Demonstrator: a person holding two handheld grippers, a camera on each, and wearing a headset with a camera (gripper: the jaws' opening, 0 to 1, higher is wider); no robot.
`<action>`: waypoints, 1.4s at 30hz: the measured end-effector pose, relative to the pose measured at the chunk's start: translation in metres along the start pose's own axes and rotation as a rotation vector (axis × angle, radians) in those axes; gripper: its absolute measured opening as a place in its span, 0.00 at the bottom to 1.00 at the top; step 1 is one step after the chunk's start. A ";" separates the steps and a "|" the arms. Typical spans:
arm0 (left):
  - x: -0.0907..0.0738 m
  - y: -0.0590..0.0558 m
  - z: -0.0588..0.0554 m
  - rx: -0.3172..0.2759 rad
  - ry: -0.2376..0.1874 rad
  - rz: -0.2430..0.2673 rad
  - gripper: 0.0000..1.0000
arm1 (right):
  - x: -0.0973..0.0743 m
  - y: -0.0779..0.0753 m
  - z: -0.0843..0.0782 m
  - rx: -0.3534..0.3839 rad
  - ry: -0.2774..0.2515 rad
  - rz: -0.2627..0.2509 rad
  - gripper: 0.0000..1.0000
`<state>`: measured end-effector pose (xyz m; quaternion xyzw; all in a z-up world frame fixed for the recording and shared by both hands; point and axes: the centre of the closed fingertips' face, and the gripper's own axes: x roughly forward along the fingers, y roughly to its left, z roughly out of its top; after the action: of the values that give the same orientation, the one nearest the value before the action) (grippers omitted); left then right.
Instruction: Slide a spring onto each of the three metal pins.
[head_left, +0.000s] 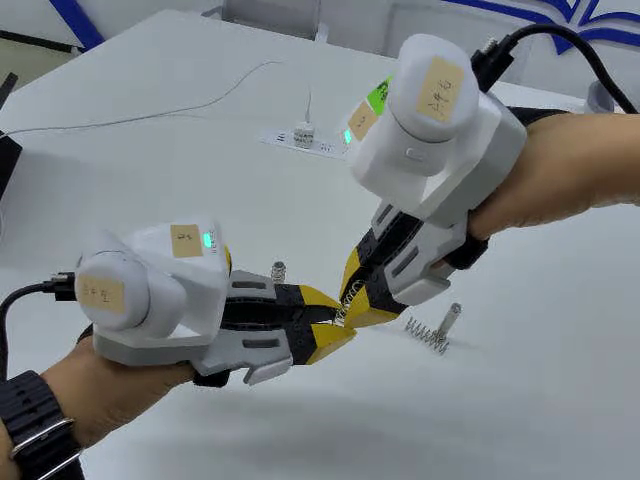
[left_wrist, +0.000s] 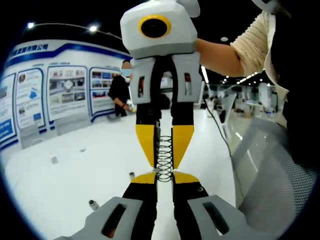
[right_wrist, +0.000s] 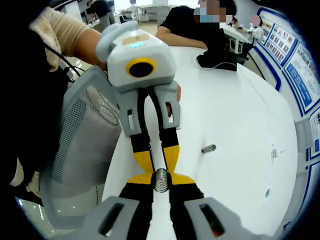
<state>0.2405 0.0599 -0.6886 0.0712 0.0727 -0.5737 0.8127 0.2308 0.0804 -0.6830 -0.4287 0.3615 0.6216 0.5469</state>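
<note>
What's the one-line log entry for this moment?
right gripper: shut on spring | left gripper: jaws at spring's far end, grip unclear | on table: loose spring, pin

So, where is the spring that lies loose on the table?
In the head view the loose spring lies on the white table, just right of the right gripper, beside a short metal pin.

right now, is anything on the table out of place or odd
Yes. A loose spring lies flat on the table beside a pin instead of around it. The left gripper and right gripper pinch another spring.
</note>
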 end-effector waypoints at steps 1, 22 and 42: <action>0.000 0.001 0.000 -0.005 -0.004 0.003 0.10 | 0.000 -0.001 -0.001 0.002 0.001 -0.002 0.12; -0.020 0.007 -0.014 -0.067 0.023 0.054 0.34 | -0.009 -0.012 -0.016 0.017 0.030 -0.031 0.12; -0.053 0.029 -0.027 -0.115 0.024 0.173 0.55 | -0.018 -0.040 -0.038 0.074 0.069 -0.083 0.12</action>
<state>0.2498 0.1237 -0.7036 0.0372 0.1088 -0.4954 0.8610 0.2767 0.0449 -0.6796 -0.4438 0.3847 0.5694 0.5752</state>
